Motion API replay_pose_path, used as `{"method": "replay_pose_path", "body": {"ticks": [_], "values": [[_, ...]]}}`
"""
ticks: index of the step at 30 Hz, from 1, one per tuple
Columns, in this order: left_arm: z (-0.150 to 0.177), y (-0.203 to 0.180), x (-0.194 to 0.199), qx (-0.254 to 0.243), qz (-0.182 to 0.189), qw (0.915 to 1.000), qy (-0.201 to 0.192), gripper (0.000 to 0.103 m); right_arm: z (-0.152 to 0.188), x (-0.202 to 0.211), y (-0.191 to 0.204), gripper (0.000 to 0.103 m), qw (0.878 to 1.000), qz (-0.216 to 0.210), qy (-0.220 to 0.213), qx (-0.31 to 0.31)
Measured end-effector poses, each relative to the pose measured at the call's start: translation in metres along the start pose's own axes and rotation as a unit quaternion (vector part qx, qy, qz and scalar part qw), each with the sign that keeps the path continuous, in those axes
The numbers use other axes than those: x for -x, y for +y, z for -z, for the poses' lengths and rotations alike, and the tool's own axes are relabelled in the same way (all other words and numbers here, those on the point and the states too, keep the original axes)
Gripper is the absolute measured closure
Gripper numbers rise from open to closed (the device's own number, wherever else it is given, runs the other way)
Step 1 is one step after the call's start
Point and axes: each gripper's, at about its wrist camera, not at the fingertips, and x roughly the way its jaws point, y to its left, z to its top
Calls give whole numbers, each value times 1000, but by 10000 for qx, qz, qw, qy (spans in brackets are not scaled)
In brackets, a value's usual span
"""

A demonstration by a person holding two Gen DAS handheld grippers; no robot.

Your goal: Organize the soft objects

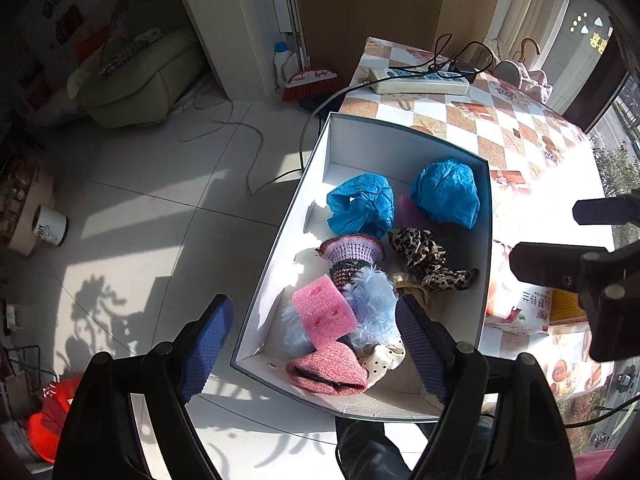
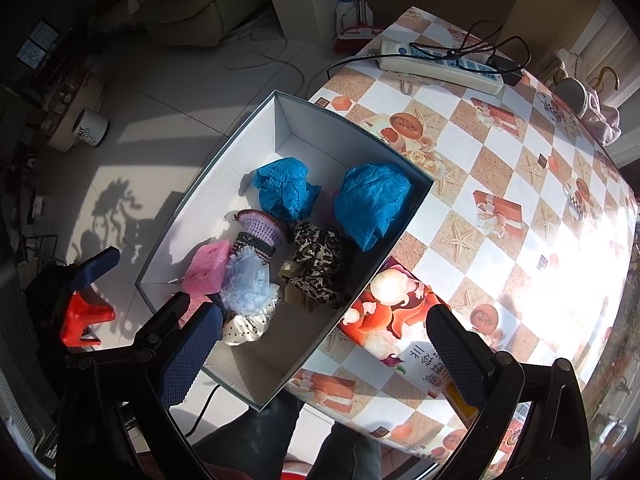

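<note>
Pink sponge [image 1: 324, 311] in box [image 1: 404, 130], btwn open left hand-held gripper [image 1: 316, 340] fingers.

both wrists overhead, sharing box [image 1: 400, 128]

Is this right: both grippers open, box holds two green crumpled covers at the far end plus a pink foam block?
Not quite. The two crumpled covers are blue, not green, as the right wrist view shows. The rest holds: left gripper and right gripper open, pink foam block in the box.

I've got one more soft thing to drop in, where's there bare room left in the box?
The box floor is bare at the far end beyond the two blue covers, and beside the leopard scarf at the near end. The middle is crowded.
</note>
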Motion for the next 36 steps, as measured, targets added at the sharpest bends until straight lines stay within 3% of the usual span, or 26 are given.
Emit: {"method": "replay_pose_path", "body": {"ticks": [2,6,8,9,11,17,30,36], "values": [[0,8,16,21,-14,9995,-313,17,1,4,0,0,10000,20,-29,-23],[0,21,56,-91,297,9952,-924,17,3,19,1,0,9997,62,-246,-44],[-1,23,73,-197,335,9917,-1229,10,3,27,1,0,9992,94,-395,-62],[-2,22,80,-268,309,9902,-1337,0,3,31,1,0,9988,105,-470,-84],[-5,18,88,-398,299,9881,-1455,0,1,39,2,0,9979,110,-635,-117],[-10,5,85,-438,688,9876,-1343,0,-5,49,7,0,9962,195,-843,-63],[-11,4,79,-623,591,9890,-1202,0,-3,48,7,0,9959,384,-811,-128],[-10,3,57,-746,458,9932,-765,0,-1,39,10,0,9969,425,-637,-155]]}}
